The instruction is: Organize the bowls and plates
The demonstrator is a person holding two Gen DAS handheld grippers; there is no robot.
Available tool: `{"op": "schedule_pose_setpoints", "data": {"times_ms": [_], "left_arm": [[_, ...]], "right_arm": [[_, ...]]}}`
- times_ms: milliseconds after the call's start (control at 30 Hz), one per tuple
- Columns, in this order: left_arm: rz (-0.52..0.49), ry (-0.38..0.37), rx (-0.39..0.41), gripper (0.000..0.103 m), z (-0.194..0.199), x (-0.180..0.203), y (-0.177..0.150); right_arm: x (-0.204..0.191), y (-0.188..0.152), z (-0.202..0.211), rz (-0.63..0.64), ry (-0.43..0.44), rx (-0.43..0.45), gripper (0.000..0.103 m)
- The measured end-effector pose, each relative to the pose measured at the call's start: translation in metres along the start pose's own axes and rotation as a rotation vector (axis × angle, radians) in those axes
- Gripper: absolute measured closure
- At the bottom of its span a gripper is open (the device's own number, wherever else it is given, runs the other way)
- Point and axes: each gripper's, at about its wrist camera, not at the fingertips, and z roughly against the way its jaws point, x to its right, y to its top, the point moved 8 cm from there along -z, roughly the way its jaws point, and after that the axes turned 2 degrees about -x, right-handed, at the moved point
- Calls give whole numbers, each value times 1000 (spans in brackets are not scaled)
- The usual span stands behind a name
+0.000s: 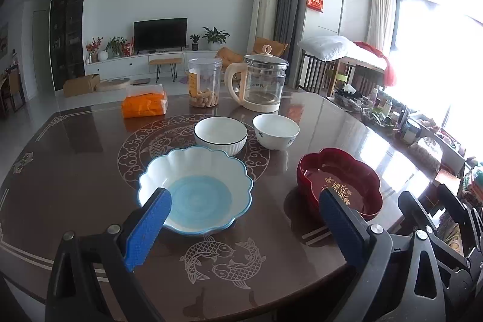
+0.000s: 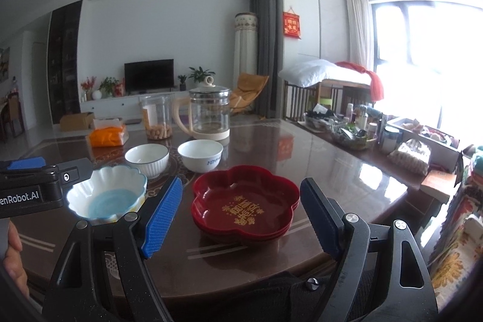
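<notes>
A glossy dark-brown table, inlaid with pale scrollwork and paired carp, is carrying the dishes as two handheld grippers are hovering over its near edge. At far left, an orange tissue pack in clear crinkled film is lying near the table's far side, beside a clear plastic jar with knobbly peanuts at its bottom. The left gripper is hanging with its jaws spread wide and gripping nothing, its blue ribbed pads framing a scalloped white bowl with a blue glazed centre. Just behind that, a white ribbed bowl with a dark rim is sitting near a smooth white porcelain bowl with small blue markings. Farther back, a glass kettle with a cream handle and base is standing upright. To the right, a stack of red lacquer-look flower-shaped plates with gold lettering is sitting in front of the right gripper, whose jaws are likewise standing wide apart and empty. Cluttered bottles and boxes are lining the table's right edge by the bright window.
</notes>
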Motion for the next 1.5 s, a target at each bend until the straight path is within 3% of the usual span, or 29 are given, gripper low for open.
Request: {"op": "schedule_pose_setpoints", "data": {"times_ms": [633,833,933,1067,1133,1267,1400,1467,1500], "left_arm": [[99,157,-20,5,-2,-76,-9],[52,240,19,5,3,-107,17],[91,193,-15,4,-2,-138,33],[268,97,-172,1,-33,-185,26],[308,70,-245,1,-55,-194,16],[215,62,-357,2,-99,-178,-3],[204,87,-426,19,-133,-172,-19],[212,110,-451,25,-147,-175,-26],[214,117,-464,29,-152,-176,-30]], "right_arm": [[-19,-11,-8,74,3,-57,20],[-27,-8,-15,110,40,-91,20],[-37,-1,-40,128,142,-211,20],[-57,13,-75,92,279,-351,20],[-74,18,-93,81,323,-408,20],[-114,6,-137,107,389,-525,20],[-133,-21,-185,19,437,-685,23],[-136,-33,-202,8,432,-737,37],[-138,-38,-208,6,438,-764,59]]}}
